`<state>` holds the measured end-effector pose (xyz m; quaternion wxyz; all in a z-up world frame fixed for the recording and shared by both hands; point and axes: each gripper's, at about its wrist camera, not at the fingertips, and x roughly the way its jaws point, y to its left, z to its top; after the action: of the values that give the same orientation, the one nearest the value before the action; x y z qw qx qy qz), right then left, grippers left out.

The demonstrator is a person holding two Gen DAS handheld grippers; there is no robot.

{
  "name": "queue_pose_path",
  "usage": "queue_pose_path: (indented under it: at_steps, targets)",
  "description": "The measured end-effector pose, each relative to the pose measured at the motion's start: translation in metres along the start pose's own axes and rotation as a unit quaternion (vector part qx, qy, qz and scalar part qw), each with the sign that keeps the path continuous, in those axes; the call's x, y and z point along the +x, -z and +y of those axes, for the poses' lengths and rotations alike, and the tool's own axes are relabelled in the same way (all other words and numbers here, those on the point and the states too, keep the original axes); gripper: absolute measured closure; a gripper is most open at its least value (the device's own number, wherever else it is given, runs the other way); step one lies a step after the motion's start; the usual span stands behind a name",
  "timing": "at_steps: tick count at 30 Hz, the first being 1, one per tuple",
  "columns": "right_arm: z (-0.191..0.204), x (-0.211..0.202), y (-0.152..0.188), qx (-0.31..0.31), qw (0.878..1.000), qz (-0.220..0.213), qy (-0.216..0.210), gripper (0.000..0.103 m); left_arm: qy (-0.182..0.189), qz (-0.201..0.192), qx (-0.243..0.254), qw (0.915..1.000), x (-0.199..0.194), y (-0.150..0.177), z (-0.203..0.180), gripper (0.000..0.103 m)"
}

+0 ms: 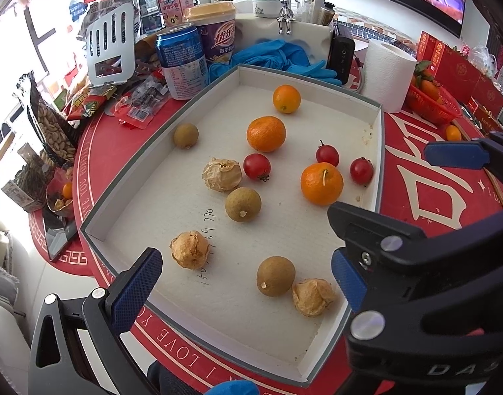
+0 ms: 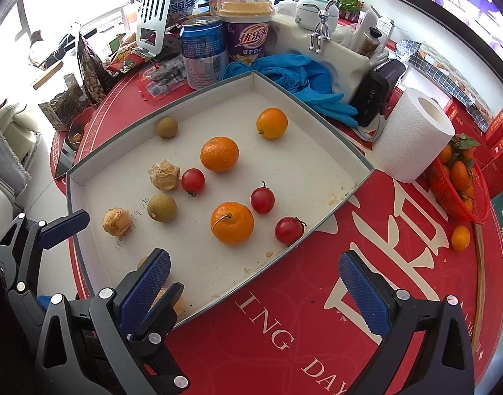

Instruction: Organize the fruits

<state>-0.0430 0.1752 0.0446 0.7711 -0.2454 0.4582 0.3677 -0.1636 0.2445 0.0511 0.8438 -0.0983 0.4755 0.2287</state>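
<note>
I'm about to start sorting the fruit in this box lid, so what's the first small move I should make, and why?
Probably lower the left gripper onto the brown longan just ahead of it. Both grippers are open and empty, and the fruit lies mixed across the white tray. That longan touches a papery husk fruit, so close on it carefully. The right gripper hangs over the tray's edge.

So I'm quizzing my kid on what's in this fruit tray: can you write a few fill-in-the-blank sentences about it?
1. The tray holds ____ red cherry tomatoes.
2. The blue can stands beside a ____ cup.
3. The oranges outside the tray fill a red ____ right of the paper roll.
4. Both the left gripper and right gripper are ____.

Missing words: three; purple; basket; open
</note>
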Motion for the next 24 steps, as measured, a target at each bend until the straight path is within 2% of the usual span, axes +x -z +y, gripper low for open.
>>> queue_pose_path:
  at_steps: [24]
  targets:
    - [-0.003, -0.0028, 0.004, -0.002, 1.0, -0.007, -0.007, 0.0, -0.009, 0.003, 0.006, 0.9999, -0.003, 0.0002, -0.0067, 0.0]
